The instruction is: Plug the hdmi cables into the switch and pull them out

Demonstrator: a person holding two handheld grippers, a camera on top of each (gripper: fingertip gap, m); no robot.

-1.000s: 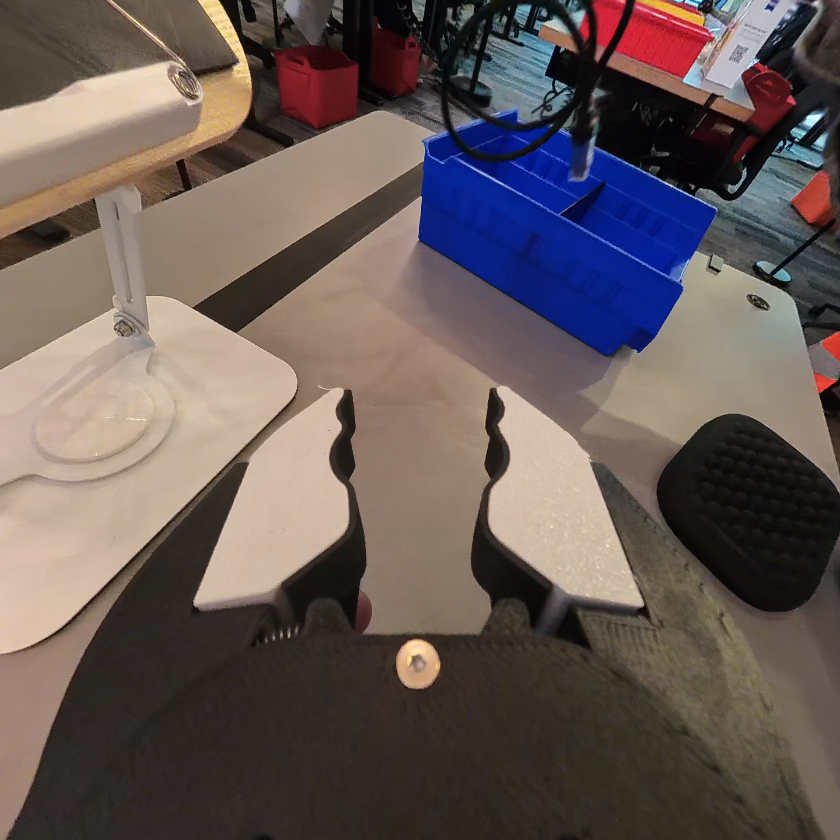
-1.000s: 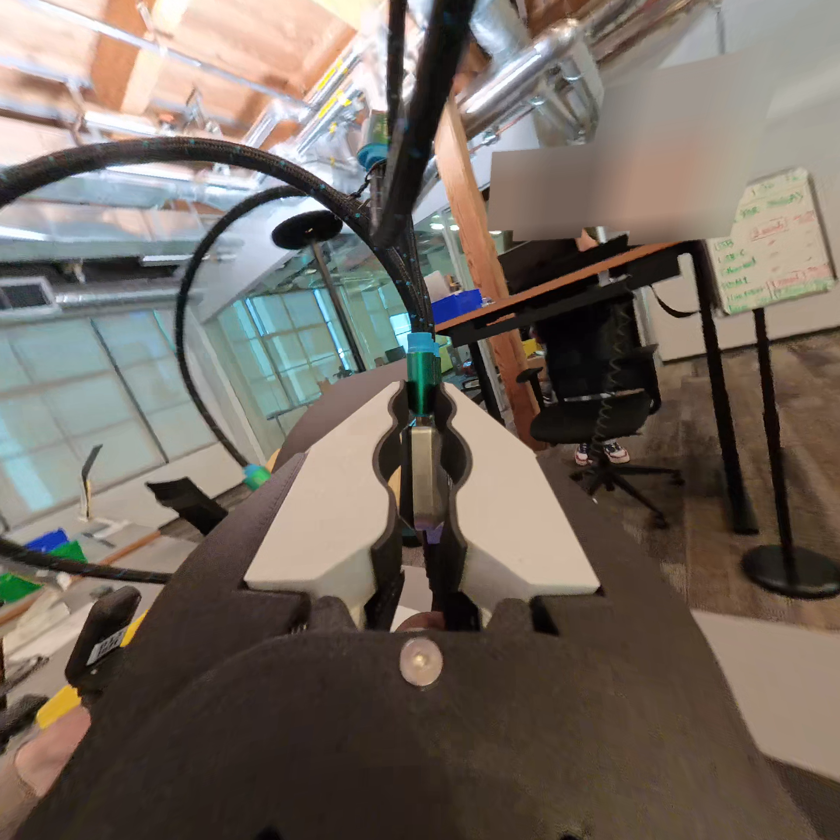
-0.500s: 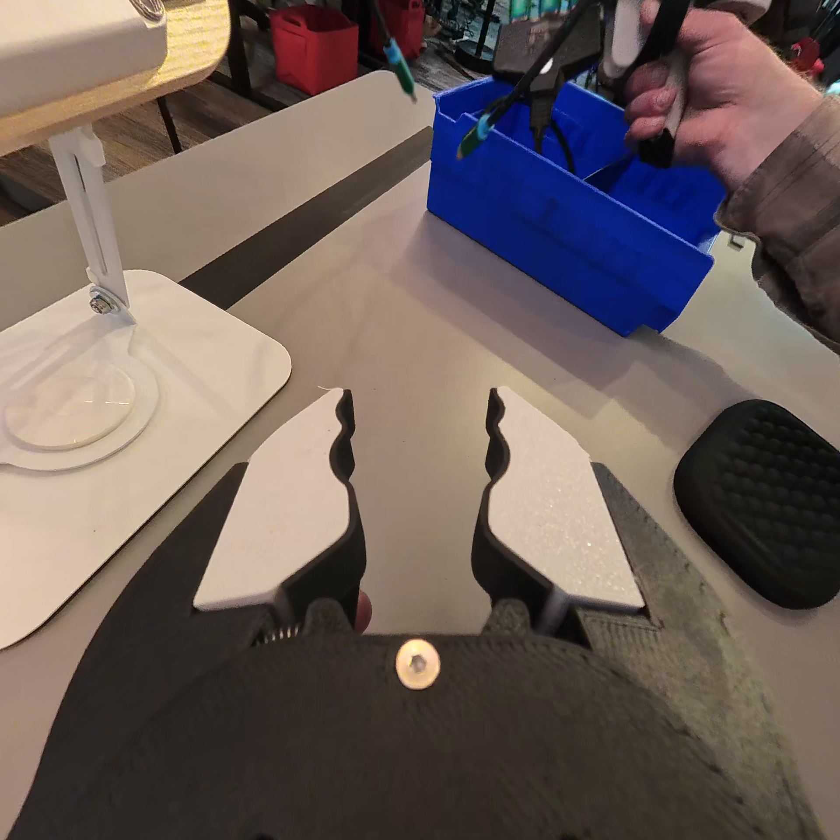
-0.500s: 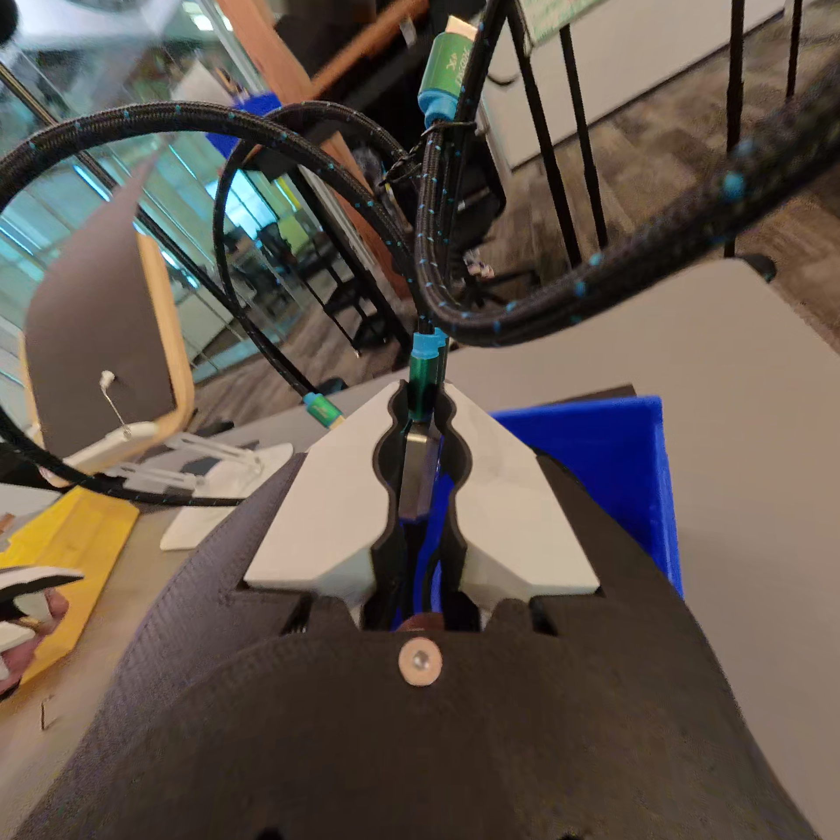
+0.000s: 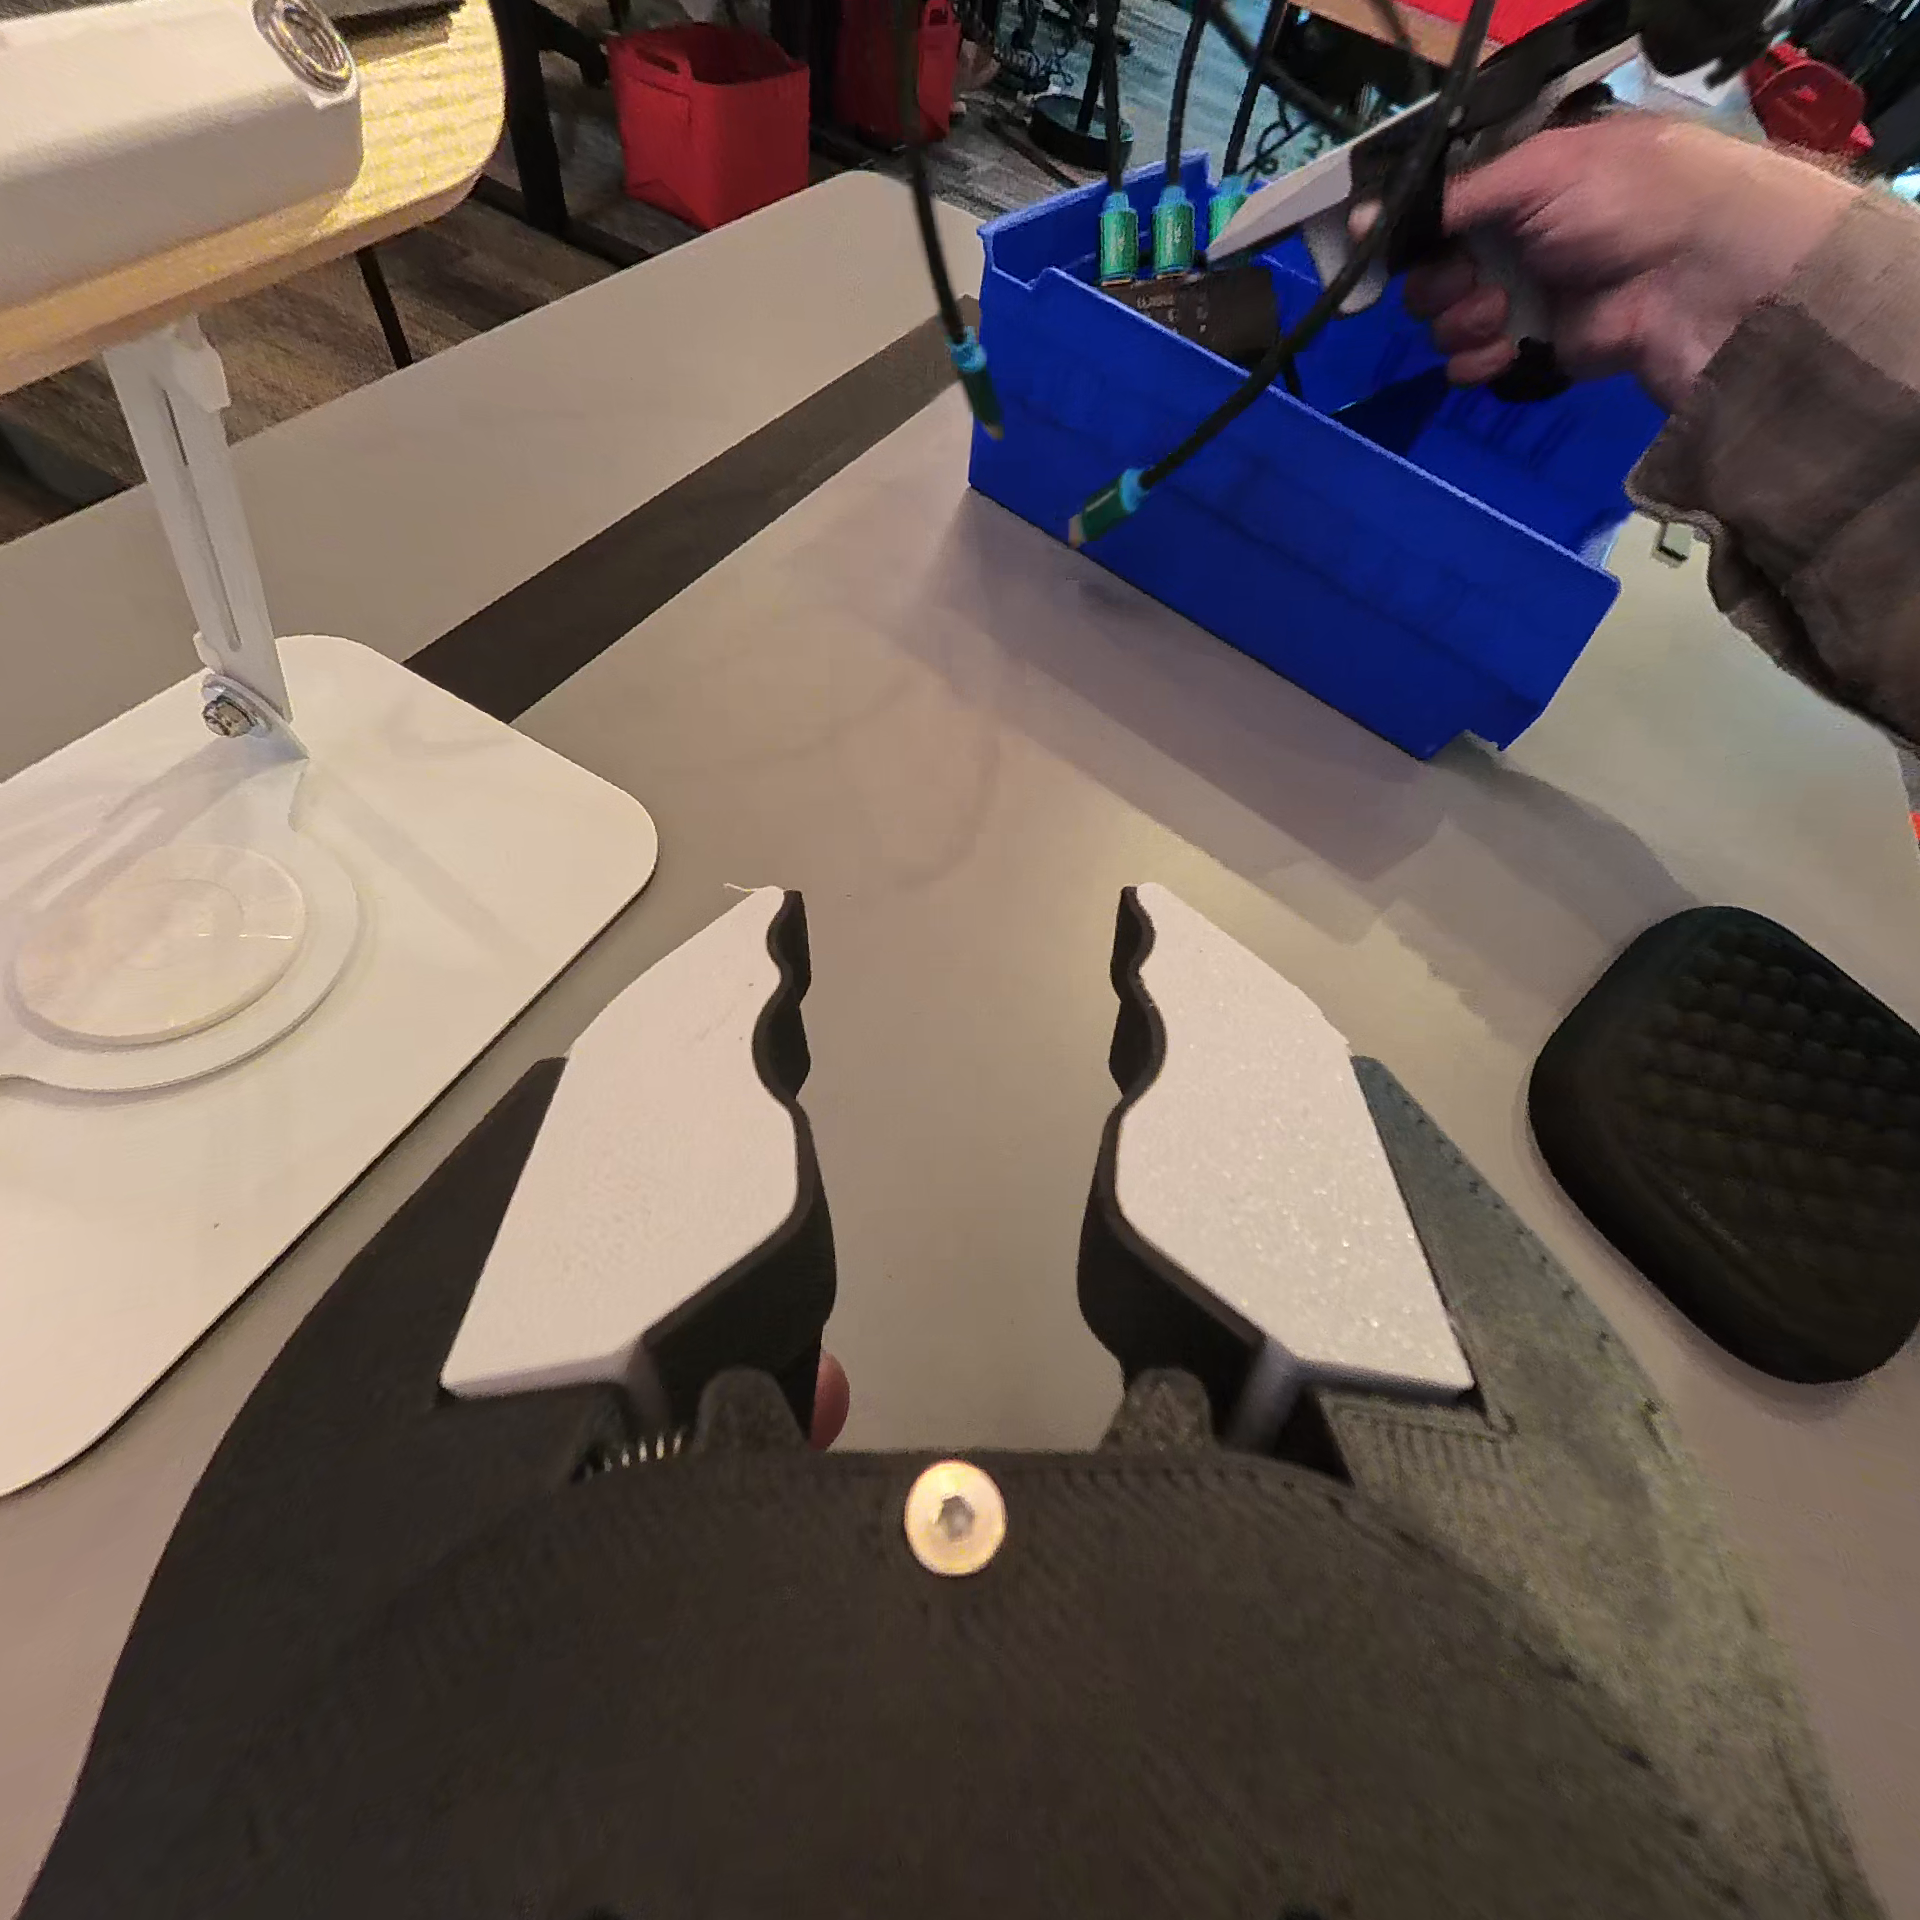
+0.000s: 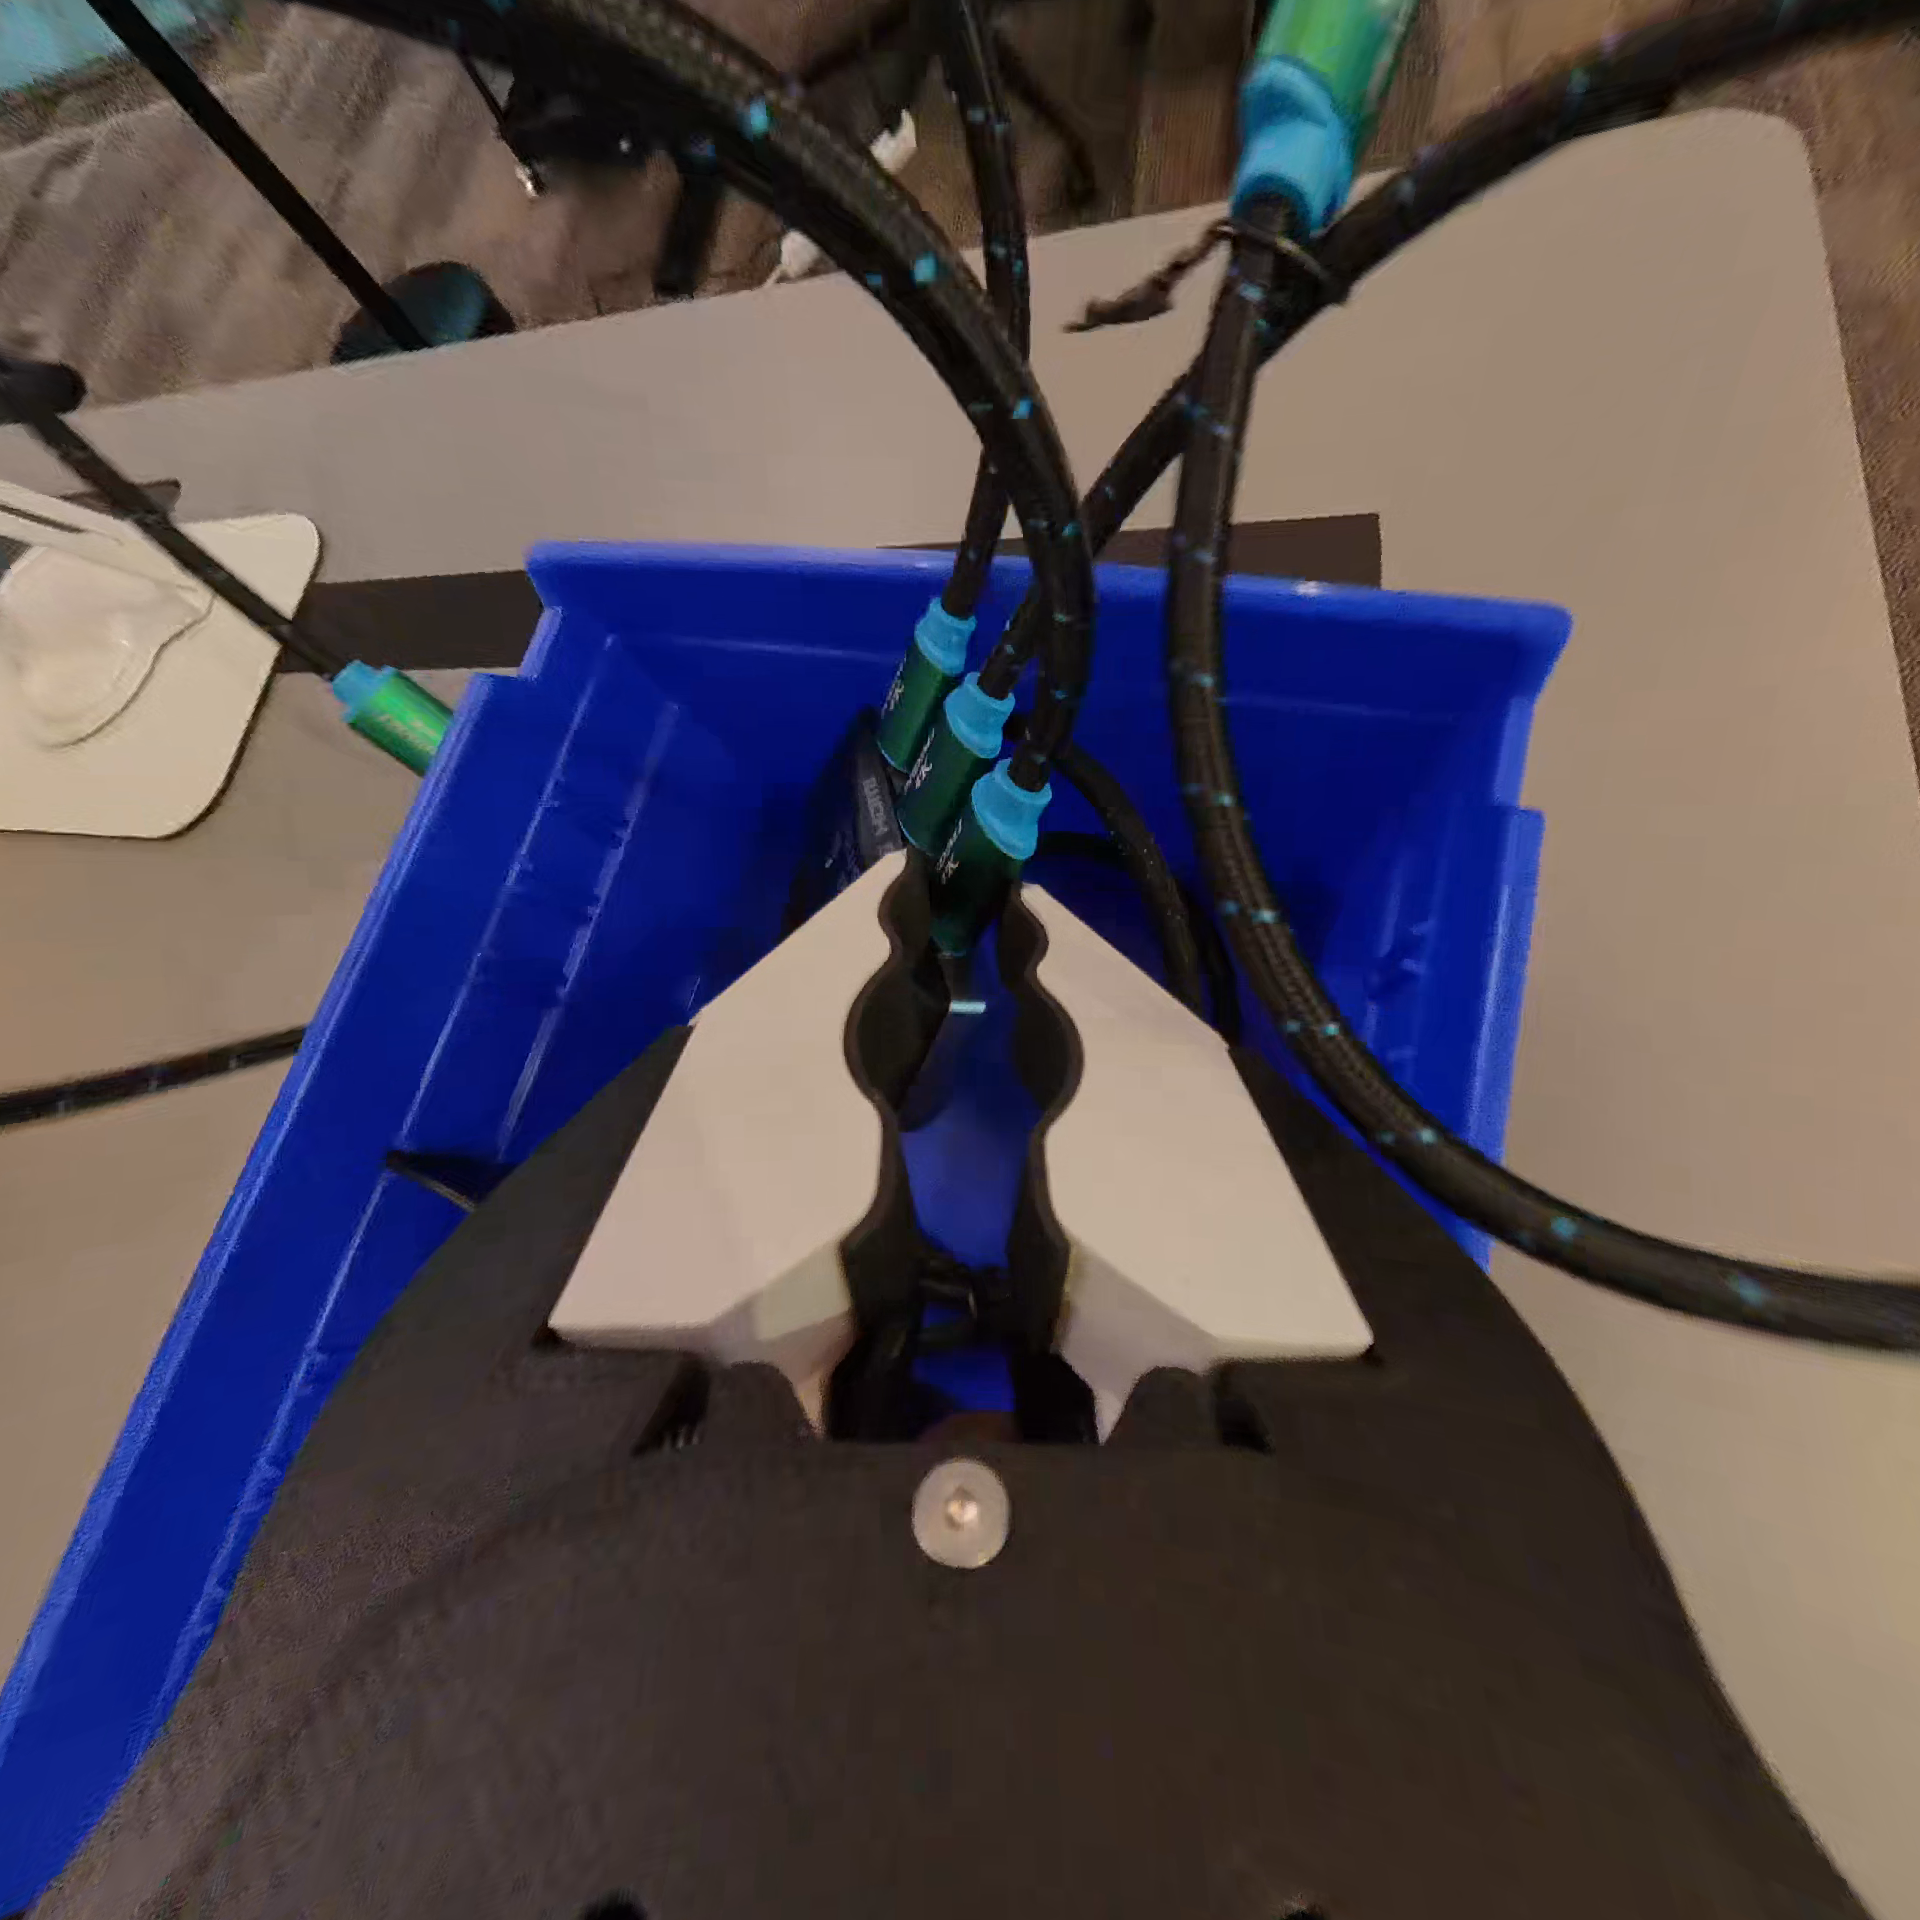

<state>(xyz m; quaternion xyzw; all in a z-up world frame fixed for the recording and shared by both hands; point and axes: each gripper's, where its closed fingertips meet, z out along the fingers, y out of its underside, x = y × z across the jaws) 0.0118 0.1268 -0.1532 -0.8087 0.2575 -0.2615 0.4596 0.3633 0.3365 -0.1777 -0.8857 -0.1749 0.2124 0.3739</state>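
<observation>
Three green plugs (image 6: 940, 764) sit in the switch (image 5: 1205, 312) inside the blue bin (image 6: 644, 831); our right gripper (image 6: 961, 914) pinches the nearest. Left gripper (image 5: 961, 935) idles, fingers spread. Next: pull straight out, we judge.

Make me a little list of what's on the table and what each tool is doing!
left tool: open, empty, over the grey table
right tool: shut on a green plug, inside the blue bin
switch: black box in the bin, three green plugs in a row at it
loose plugs: two dangling in front of the bin
white stand: left side
black pad: right side
</observation>
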